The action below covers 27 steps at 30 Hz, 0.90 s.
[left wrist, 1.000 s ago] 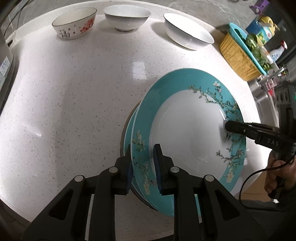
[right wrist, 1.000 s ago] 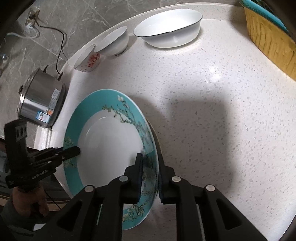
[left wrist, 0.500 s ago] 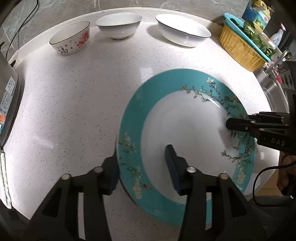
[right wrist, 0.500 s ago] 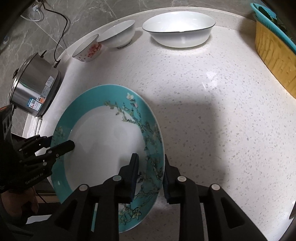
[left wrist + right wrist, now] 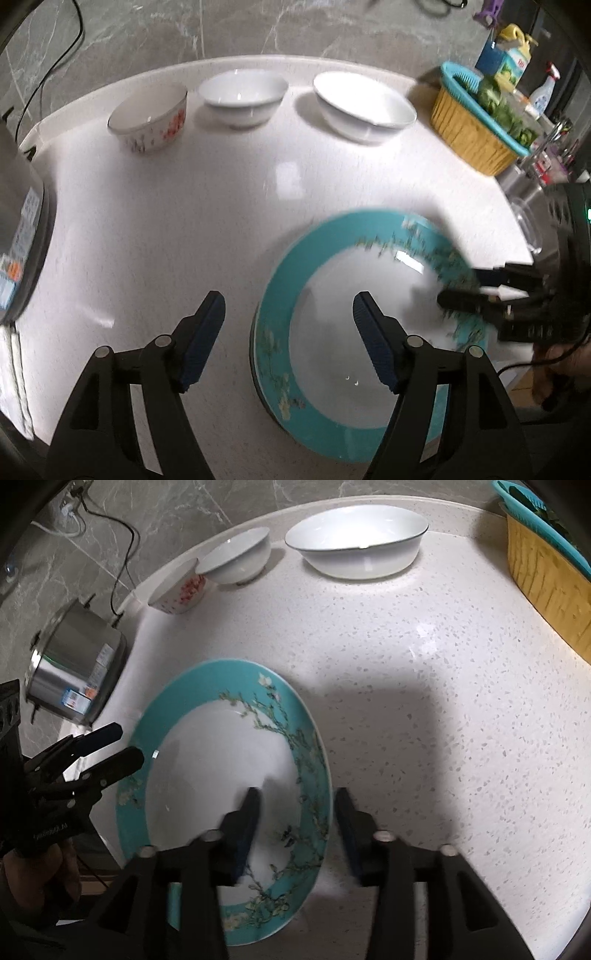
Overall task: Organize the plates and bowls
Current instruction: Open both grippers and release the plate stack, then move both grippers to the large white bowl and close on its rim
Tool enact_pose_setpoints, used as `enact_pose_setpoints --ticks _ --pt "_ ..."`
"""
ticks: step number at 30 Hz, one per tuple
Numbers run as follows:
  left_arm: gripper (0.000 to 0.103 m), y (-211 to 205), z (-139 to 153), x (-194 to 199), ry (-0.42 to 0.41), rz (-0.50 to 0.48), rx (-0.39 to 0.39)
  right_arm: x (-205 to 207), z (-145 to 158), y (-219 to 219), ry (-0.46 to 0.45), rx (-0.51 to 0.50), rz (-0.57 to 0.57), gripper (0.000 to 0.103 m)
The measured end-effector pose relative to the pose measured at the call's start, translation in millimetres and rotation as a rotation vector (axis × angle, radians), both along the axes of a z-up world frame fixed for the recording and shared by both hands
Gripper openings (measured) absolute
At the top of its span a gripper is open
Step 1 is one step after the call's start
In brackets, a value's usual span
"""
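Teal-rimmed, with a white centre and blossom branches, the plate (image 5: pixel 221 775) lies flat on the white speckled worktop (image 5: pixel 424 701), near its front edge. The left hand-held gripper (image 5: pixel 288 332) and the right hand-held gripper (image 5: pixel 297 823) are both opening, each straddling a plate rim with pads clear of it. Three bowls (image 5: pixel 243 98) line the back edge.

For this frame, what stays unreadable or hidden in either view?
- Left wrist view: the teal plate is motion-blurred; its branch pattern smears near the right hand-held gripper.
- Same view: whether another plate lies under it; only a dark edge shows.
- Right wrist view: the plate's near rim is hidden by the gripper's fingers.
- Both views: the cooker label is too small and the basket is cut off.
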<state>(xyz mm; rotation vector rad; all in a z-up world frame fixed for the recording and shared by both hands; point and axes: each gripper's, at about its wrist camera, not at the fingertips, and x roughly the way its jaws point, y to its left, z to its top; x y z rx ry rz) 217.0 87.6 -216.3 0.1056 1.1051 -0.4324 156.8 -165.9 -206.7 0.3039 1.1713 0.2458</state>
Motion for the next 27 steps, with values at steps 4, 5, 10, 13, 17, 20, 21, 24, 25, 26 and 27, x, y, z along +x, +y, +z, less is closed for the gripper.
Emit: enact_pose_setpoints --ticks 4,5,10,13,17,20,21,24,25,26,27 --pt "0.08 -14 29 29 -0.027 -0.057 -0.049 -2 27 -19 -0.059 0.019 -0.049 0.069" --pt "0.082 -21 37 40 -0.044 -0.083 -0.056 0 35 -27 -0.078 0.019 -0.072 0.07" --pt "0.088 -50 59 103 0.002 -0.106 -0.156 22 75 -91 -0.172 -0.008 -0.244 0.077" --pt "0.088 -74 60 141 0.018 -0.111 -0.143 41 91 -116 -0.201 -0.026 -0.297 0.077" --pt "0.089 -99 46 185 0.083 -0.088 -0.122 67 104 -140 -0.219 -0.042 -0.335 0.081" --pt "0.099 -109 30 208 0.136 -0.058 -0.141 85 104 -148 -0.211 -0.041 -0.329 0.084" --pt "0.099 -111 26 211 0.148 -0.05 -0.14 92 103 -149 -0.209 -0.04 -0.321 0.084" --pt "0.1 -120 13 223 0.182 -0.037 -0.149 117 94 -143 -0.184 -0.056 -0.291 0.085" --pt "0.1 -123 10 226 0.19 -0.034 -0.154 124 90 -140 -0.169 -0.063 -0.284 0.085" --pt "0.1 -125 7 228 0.196 -0.031 -0.159 132 85 -140 -0.15 -0.069 -0.276 0.085" --pt "0.1 -127 4 228 0.198 -0.027 -0.159 137 81 -139 -0.139 -0.072 -0.27 0.085"
